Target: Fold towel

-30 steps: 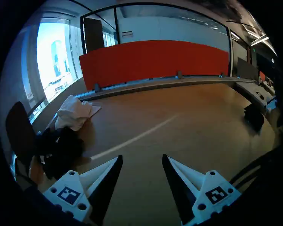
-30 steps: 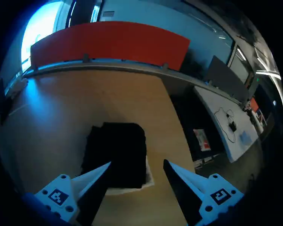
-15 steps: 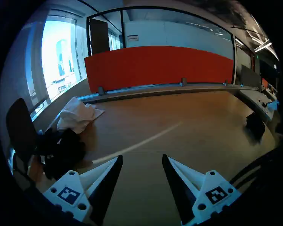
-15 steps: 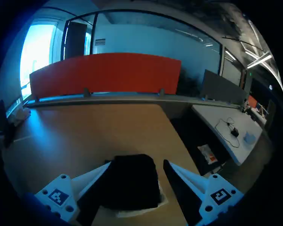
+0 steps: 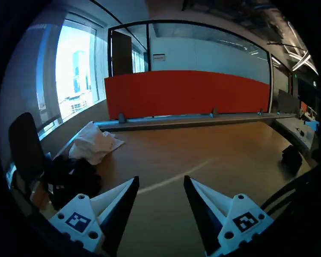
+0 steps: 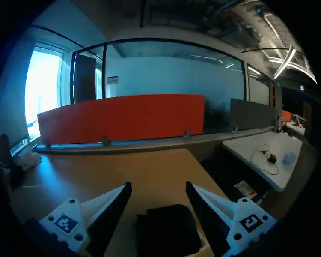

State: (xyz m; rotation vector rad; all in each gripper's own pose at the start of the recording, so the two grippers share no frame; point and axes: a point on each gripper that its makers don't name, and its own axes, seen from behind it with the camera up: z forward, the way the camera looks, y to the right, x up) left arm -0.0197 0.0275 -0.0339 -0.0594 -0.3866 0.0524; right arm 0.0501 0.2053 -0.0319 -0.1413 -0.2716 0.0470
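My left gripper hangs released, holding nothing; my right gripper is spread too. A dark folded towel lies below the right one, well short of the red partition. A crumpled white towel sits near that partition's left end.

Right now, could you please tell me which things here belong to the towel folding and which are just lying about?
For the job: crumpled white towel; dark cloth pile, probably; folded black stack.
Lying about: chair; red partition; cable on the side desk.
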